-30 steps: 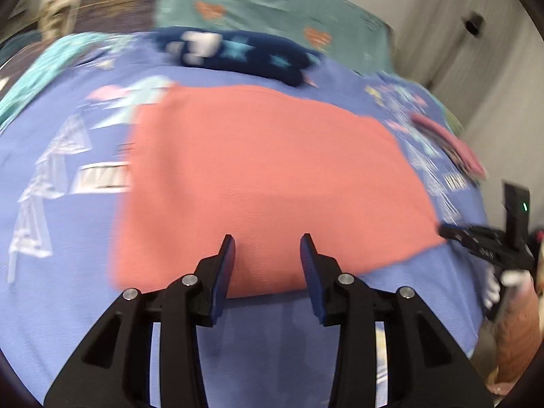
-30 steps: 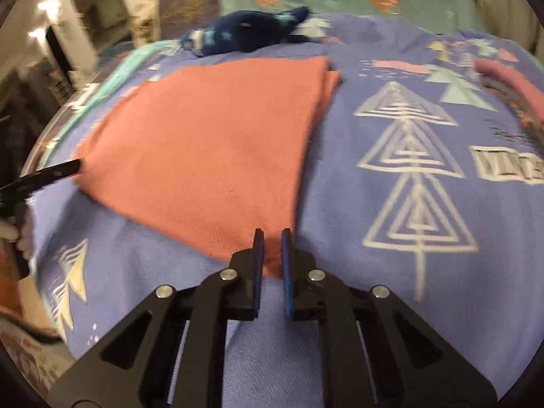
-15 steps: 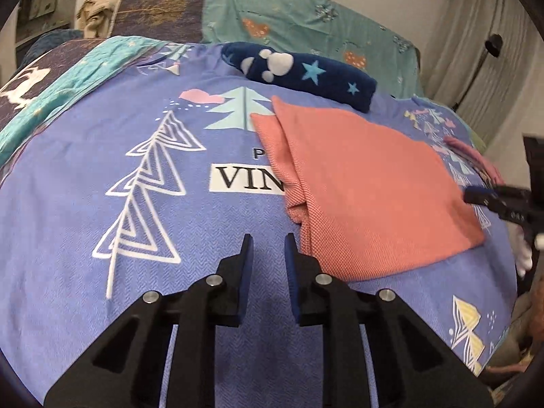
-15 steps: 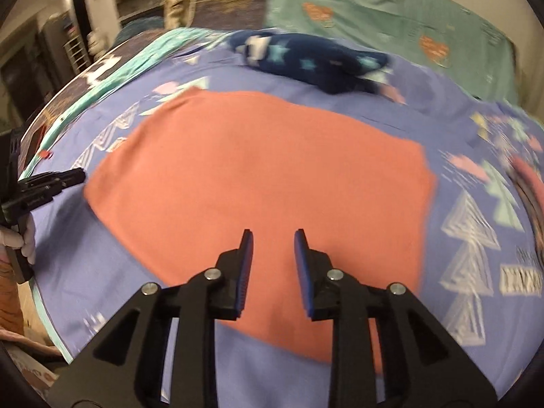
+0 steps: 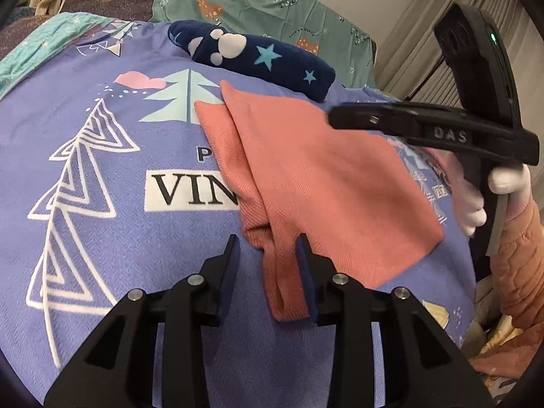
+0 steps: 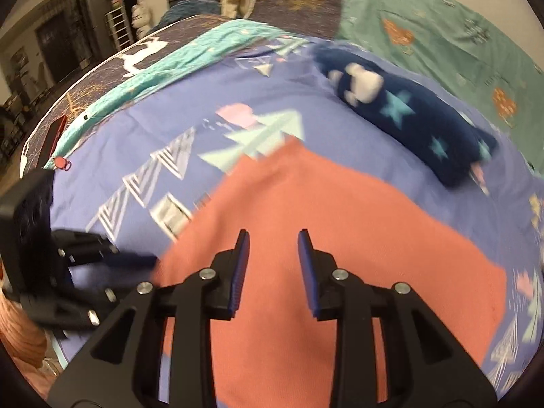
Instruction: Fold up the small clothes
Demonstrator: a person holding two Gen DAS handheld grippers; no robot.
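Observation:
A salmon-pink garment [image 5: 326, 183] lies folded flat on the purple patterned bedspread [image 5: 102, 231]; it also fills the middle of the right wrist view [image 6: 340, 210]. My left gripper [image 5: 268, 251] is open, its jaws standing either side of the garment's near-left corner fold. My right gripper [image 6: 272, 251] is open and empty, hovering above the garment's middle. The right gripper also shows in the left wrist view [image 5: 408, 124], over the garment's far right. The left gripper shows at the garment's left edge in the right wrist view [image 6: 136, 259].
A rolled navy star-print garment [image 5: 258, 57] lies behind the pink one, also in the right wrist view [image 6: 414, 125]. A teal cover [image 5: 272, 3] lies at the back. Curtains [image 5: 425, 51] hang at the right. The bed edge drops off at the left [image 6: 40, 142].
My left gripper opened wider and moved right onto the garment's near-left corner. My right gripper opened wider and moved in over the garment's middle.

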